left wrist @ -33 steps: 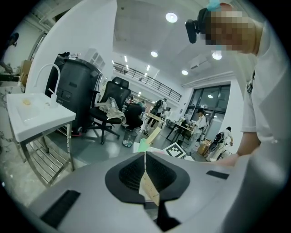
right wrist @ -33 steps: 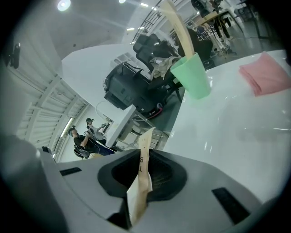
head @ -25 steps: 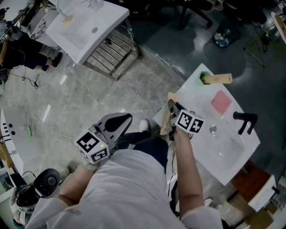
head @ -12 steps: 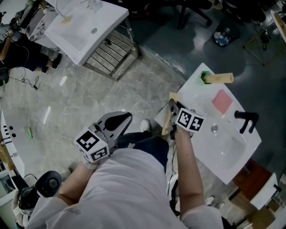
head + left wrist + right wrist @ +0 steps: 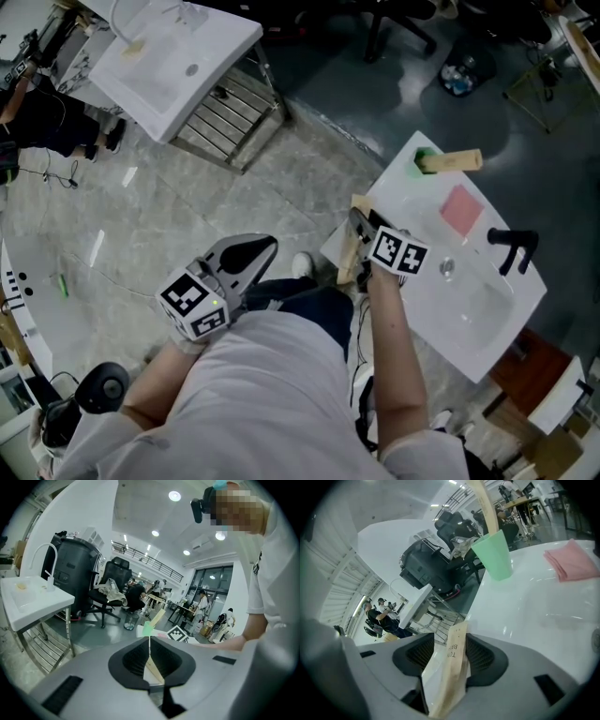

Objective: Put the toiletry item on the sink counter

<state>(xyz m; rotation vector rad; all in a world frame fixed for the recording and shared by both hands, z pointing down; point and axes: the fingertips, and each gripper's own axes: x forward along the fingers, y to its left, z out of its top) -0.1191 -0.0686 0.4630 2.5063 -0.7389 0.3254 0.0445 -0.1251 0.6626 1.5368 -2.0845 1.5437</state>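
Observation:
A tan cardboard toiletry box [image 5: 348,253] stands slanted at the near left corner of the white sink counter [image 5: 473,314]. My right gripper [image 5: 361,225] is around the box's upper part. Its jaws are opening: in the right gripper view the box [image 5: 451,665] stands between the pads [image 5: 483,654] with a gap on its left side. My left gripper [image 5: 246,253] hangs over the floor by the person's waist, shut and empty; in its own view the pads [image 5: 138,657] meet in a thin line.
On the counter stand a green cup [image 5: 427,159] holding another tan box [image 5: 455,161], a pink cloth [image 5: 461,210] and a black faucet [image 5: 512,247]. A second white sink [image 5: 169,56] on a metal frame stands at the upper left. Cables and gear lie on the floor.
The head view has drifted slightly. Both grippers and the box stay where they were in the head view.

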